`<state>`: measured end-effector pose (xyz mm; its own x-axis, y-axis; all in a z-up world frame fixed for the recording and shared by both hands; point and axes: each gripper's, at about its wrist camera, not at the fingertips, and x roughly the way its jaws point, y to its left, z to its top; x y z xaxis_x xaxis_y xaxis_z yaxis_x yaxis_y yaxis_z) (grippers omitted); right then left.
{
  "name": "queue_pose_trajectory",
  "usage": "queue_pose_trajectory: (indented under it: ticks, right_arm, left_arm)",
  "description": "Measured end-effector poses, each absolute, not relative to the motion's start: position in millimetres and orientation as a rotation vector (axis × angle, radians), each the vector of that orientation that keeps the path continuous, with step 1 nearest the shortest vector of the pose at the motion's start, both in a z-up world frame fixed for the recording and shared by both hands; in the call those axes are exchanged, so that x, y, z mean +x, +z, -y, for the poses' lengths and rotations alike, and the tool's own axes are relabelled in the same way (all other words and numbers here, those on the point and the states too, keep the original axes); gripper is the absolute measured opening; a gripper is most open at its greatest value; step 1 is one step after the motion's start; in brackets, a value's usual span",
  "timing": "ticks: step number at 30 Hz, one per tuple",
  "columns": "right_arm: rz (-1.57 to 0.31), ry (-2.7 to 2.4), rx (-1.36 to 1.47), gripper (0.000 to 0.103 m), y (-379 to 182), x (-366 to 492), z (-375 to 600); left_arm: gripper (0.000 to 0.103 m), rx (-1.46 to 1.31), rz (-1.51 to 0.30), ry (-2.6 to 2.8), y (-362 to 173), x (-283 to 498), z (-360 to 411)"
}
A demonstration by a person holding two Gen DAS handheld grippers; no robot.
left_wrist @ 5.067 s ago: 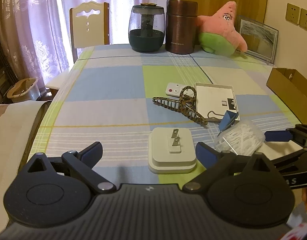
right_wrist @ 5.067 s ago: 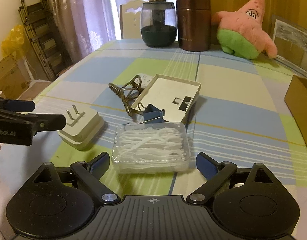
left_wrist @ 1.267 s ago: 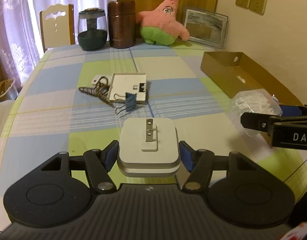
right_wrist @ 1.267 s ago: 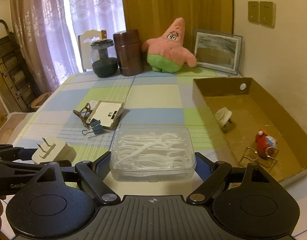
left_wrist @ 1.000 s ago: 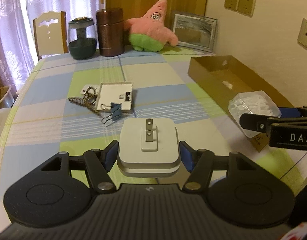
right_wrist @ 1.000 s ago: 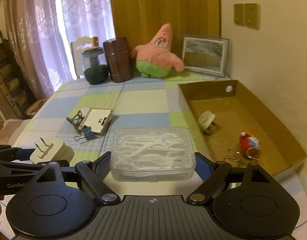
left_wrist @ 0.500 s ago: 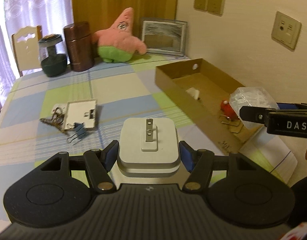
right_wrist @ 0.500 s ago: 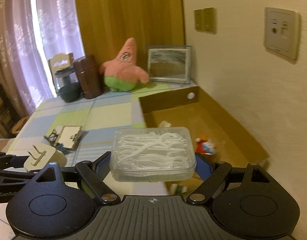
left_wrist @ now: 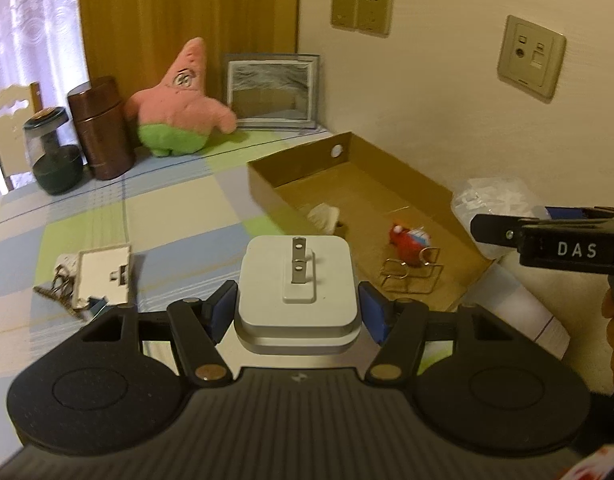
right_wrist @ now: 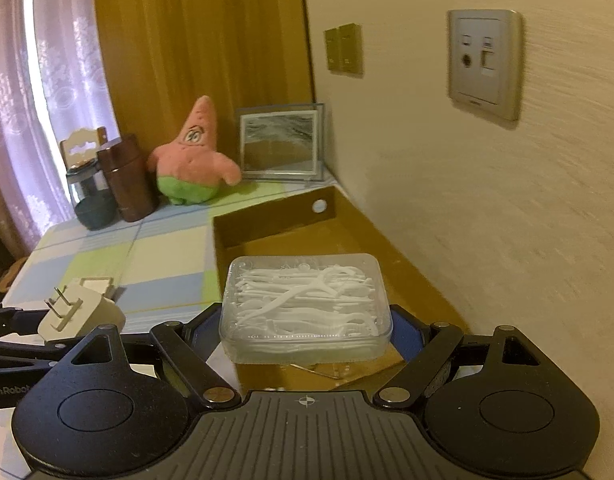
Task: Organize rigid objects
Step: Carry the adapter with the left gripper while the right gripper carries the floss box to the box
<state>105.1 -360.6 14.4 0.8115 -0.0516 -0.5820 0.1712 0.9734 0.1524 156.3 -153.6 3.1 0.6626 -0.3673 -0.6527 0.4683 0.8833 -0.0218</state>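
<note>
White and square, the charger plug (left_wrist: 295, 285) is clamped prongs-up between the blue pads of the left gripper (left_wrist: 295, 312), held above the table (left_wrist: 179, 216) beside the near end of the cardboard box (left_wrist: 411, 184). The right gripper (right_wrist: 305, 330) grips a clear case of floss picks (right_wrist: 305, 306) over that box, which lies along the table's wall-side edge.

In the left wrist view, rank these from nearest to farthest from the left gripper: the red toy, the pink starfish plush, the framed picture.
Measured from the left gripper:
1. Red toy, nearest, lying in the cardboard box just ahead to the right.
2. Pink starfish plush, far end of the table, ahead to the left.
3. Framed picture, leaning on the back wall, slightly behind the plush.
</note>
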Motion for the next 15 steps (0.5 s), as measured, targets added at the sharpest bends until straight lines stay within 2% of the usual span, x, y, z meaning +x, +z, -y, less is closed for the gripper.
queue_pose_trajectory:
  ticks: [15]
  right_arm:
    - [-0.618,-0.166,0.209,0.082,13,122,402]
  left_arm:
    - [0.06,0.208,-0.704,-0.555,-2,183,201]
